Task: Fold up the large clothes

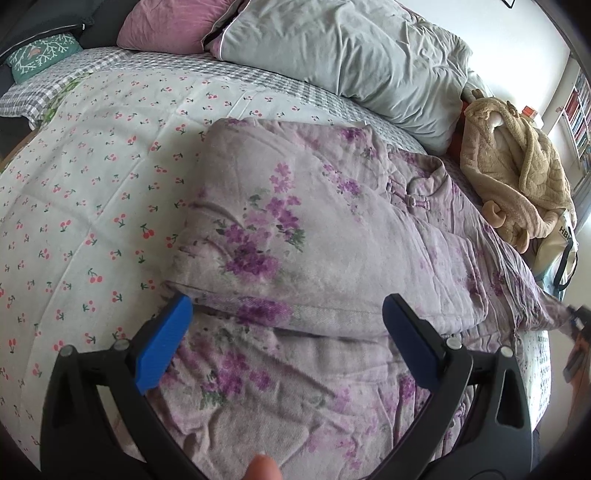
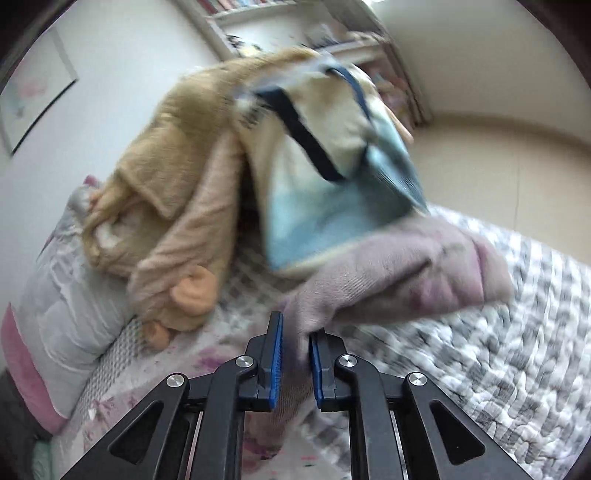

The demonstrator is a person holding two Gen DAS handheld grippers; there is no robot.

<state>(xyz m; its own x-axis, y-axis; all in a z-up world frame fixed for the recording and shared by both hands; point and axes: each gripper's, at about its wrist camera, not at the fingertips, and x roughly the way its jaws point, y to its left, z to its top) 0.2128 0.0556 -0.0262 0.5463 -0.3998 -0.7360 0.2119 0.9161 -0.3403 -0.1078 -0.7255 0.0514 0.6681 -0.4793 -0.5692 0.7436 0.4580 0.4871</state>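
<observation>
A large lilac padded garment with purple flower print (image 1: 314, 236) lies on the bed, one side folded over the middle, its knot-button collar toward the right. My left gripper (image 1: 286, 325) is open just above the garment's near part, with nothing between its blue pads. My right gripper (image 2: 295, 350) is shut on a bunched corner of the same lilac garment (image 2: 399, 277) and holds it lifted above the bed; this view is motion-blurred. The right gripper shows faintly at the right edge of the left wrist view (image 1: 580, 317).
A cherry-print sheet (image 1: 85, 206) covers the bed. A grey pillow (image 1: 351, 51), pink pillow (image 1: 166, 26) and teal cushion (image 1: 40, 53) lie at the head. A tan fleece robe (image 2: 177, 177) and a cream-and-blue tote bag (image 2: 332, 177) sit beside the garment. A grey-white quilt (image 2: 498, 350) lies to the right.
</observation>
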